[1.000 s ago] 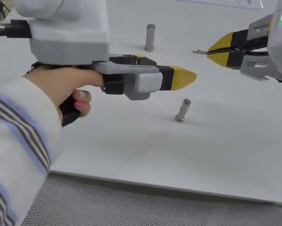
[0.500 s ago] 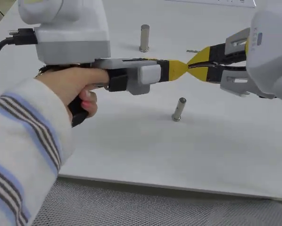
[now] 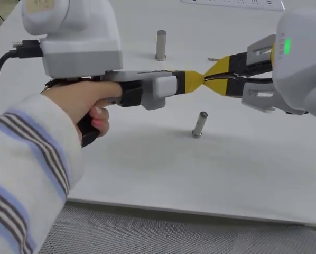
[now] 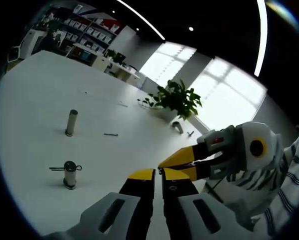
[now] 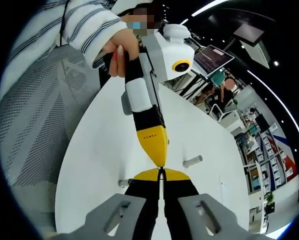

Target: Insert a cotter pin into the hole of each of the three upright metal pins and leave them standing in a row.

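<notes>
Closing in since a second ago, left tongs [image 3: 199, 80] and right tongs [image 3: 210, 80], both pressed together, meet tip to tip above the table [image 3: 147, 159], right pinching a cotter pin [image 5: 161, 172]: likely light, thin, slippery, best held at its loop.

- Head view: set high and close behind the left gripper [image 3: 199, 80], facing forward and down onto the white table [image 3: 147, 174].
- Left gripper view: low along its jaws, facing across the table toward the windows [image 4: 224, 100].
- Right gripper view: faces the opposite way, back at the person [image 5: 84, 27].
- Shared by all three views: left gripper and right gripper [image 3: 211, 80], tip to tip.
</notes>
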`<action>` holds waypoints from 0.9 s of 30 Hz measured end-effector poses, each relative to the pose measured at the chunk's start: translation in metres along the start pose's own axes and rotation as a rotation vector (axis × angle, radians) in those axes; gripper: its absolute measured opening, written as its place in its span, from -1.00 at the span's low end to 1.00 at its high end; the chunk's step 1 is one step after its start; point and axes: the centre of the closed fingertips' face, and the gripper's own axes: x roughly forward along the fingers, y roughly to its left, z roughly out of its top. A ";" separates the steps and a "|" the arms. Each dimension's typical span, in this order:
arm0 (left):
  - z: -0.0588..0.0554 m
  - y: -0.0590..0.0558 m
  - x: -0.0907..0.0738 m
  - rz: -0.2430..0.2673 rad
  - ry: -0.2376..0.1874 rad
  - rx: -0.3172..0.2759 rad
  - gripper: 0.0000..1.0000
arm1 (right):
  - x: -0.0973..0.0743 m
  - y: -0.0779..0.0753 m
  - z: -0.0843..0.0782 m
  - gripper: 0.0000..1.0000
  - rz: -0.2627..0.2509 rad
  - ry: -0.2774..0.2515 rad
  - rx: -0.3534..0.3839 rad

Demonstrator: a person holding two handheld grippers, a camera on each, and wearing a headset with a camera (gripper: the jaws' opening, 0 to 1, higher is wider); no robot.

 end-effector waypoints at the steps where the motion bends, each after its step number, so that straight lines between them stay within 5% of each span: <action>1: 0.000 0.000 0.000 -0.004 0.001 -0.001 -0.99 | 0.000 0.000 0.000 -1.00 0.003 -0.002 0.001; 9: -0.002 -0.002 -0.002 -0.025 0.009 -0.002 -1.00 | 0.000 0.001 0.004 -1.00 0.021 -0.017 0.003; 13: -0.002 -0.001 -0.004 -0.030 0.008 -0.049 -1.00 | 0.000 0.002 0.007 -1.00 0.029 -0.030 0.006; 23: -0.002 -0.005 -0.008 -0.024 -0.010 -0.010 -1.00 | -0.001 0.004 0.009 -1.00 0.037 -0.055 0.014; 27: -0.003 -0.003 -0.012 -0.016 0.003 0.036 -1.00 | -0.001 0.002 0.001 -0.64 0.028 -0.043 0.058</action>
